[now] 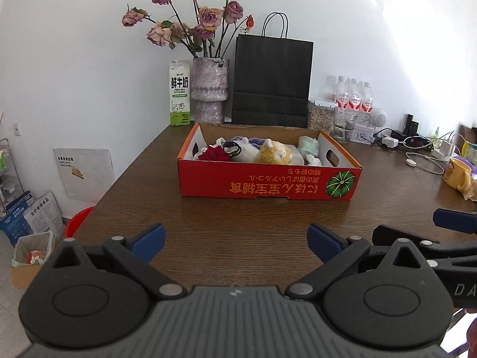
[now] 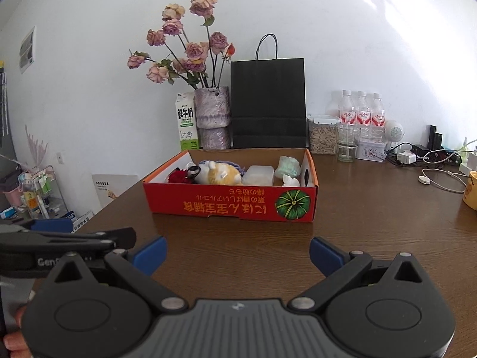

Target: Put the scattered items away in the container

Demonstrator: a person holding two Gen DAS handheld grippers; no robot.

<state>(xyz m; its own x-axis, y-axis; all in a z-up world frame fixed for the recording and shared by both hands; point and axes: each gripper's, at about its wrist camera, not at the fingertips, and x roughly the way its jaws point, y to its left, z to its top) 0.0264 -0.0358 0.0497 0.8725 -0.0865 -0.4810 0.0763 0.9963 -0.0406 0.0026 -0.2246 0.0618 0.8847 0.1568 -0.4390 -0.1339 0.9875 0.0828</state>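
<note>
A red cardboard box [image 1: 268, 183] with a pumpkin print stands mid-table, also in the right wrist view [image 2: 232, 204]. Inside it lie a red rose [image 1: 212, 152], a yellow and white plush toy [image 1: 269, 150], a green packet [image 1: 308, 144], a black ring [image 1: 232, 148] and a translucent plastic tub [image 2: 258, 175]. My left gripper [image 1: 237, 240] is open and empty over bare wood, well short of the box's near wall. My right gripper [image 2: 237, 253] is open and empty too, side by side with the left one. No loose item shows on the wood between the grippers and the box.
Behind the box stand a milk carton [image 1: 179, 92], a vase of dried roses [image 1: 210, 89] and a black paper bag [image 1: 272, 80]. Bottles [image 1: 353, 95], a seed jar [image 2: 322, 134], cables [image 2: 441, 176] and a yellow mug [image 1: 457, 174] crowd the right. The table edge drops off at left.
</note>
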